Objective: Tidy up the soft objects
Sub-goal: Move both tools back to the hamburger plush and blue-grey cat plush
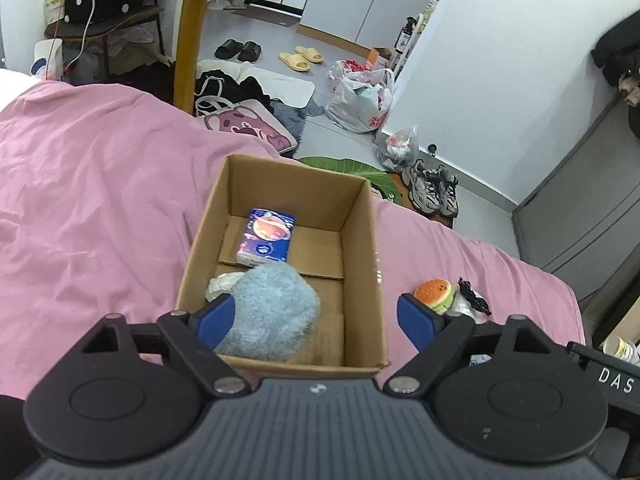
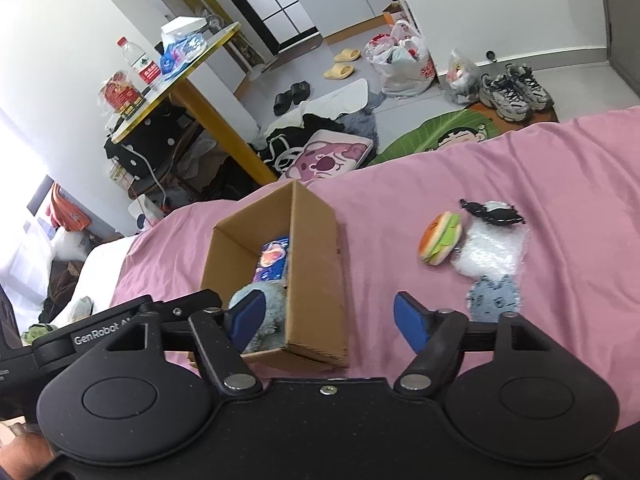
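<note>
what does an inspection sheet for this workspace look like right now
surface: pink bedsheet, wrinkled.
job's things: open cardboard box on the sheet holds a fluffy blue plush, a blue tissue pack and something white. Still out on the sheet: burger plush, bubble wrap, black frilly item, light blue patterned piece.
clutter: none on the sheet beyond these.
grippers: left gripper over the box, jaws open, nothing held; right gripper over the box's near corner, jaws open, nothing held.
cables: white cable by the chair.
surroundings: yellow table, slippers, plastic bags, sneakers on the floor.
</note>
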